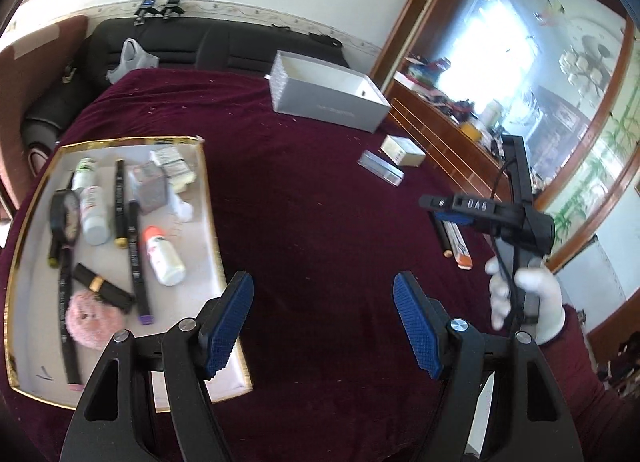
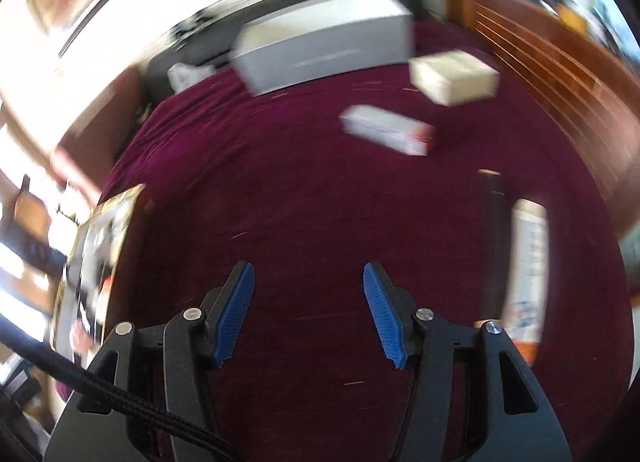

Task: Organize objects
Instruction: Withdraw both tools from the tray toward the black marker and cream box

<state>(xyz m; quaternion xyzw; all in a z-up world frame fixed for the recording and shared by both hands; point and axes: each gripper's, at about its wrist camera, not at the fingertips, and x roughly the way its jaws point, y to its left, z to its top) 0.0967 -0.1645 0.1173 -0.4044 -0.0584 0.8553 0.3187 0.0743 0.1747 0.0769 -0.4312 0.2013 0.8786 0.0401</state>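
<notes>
Maroon cloth [image 1: 320, 190] covers the whole table, and most of the sorting looks done. At about nine o'clock from the left gripper [image 1: 322, 326] sits a gold-edged tray [image 1: 28, 246] already holding a good share of the clutter: white bottles [image 1: 93, 214], dark pens [image 1: 134, 258], a lipstick [image 1: 102, 287], a pink puff [image 1: 94, 318] and some small packets.

What remains lies on the far side. A small cream box [image 1: 402, 150] and a clear case [image 1: 380, 167] rest near one o'clock, with the open grey box [image 1: 328, 96] behind them at twelve. A dark pen [image 2: 491, 246] and a long white packet [image 2: 527, 270] lie side by side at about three o'clock from the right gripper [image 2: 310, 314], right at the table's edge.

Both claws stand apart with nothing between the blue pads. The right one, held in a white-gloved hand [image 1: 528, 302], hangs over bare cloth, and its own view is smeared with motion blur. I'd judge four loose pieces are left, the pen and packet being nearest to it.
</notes>
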